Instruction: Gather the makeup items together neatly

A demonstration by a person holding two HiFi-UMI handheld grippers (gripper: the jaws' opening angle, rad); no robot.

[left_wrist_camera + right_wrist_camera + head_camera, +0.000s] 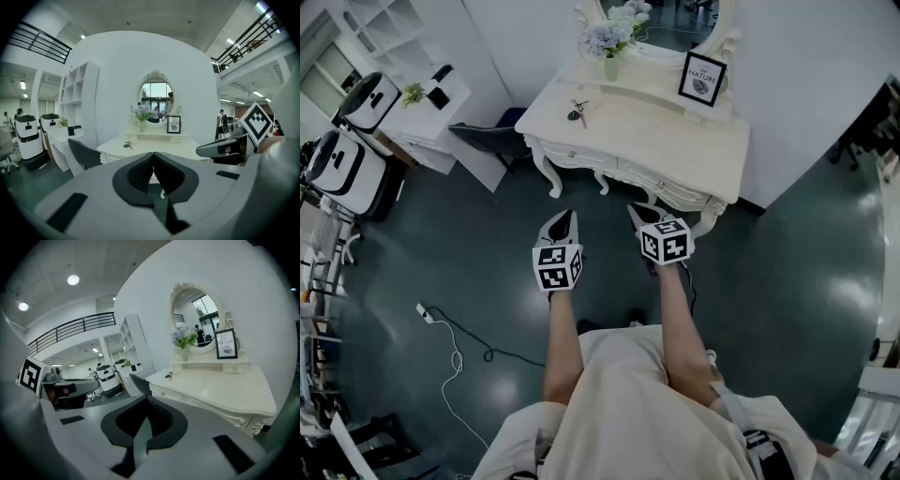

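A few small dark makeup items lie on the left part of the cream dressing table; they also show as makeup items in the left gripper view and as makeup items in the right gripper view. Both grippers hover over the floor in front of the table, well short of it. My left gripper is shut with nothing in it, its pads meeting at the left gripper's tips. My right gripper is also shut and empty, seen close up as the right gripper.
A vase of flowers, a framed print and an oval mirror stand at the table's back. A dark chair sits left of the table, with white shelving and two white machines beyond. A cable lies on the floor.
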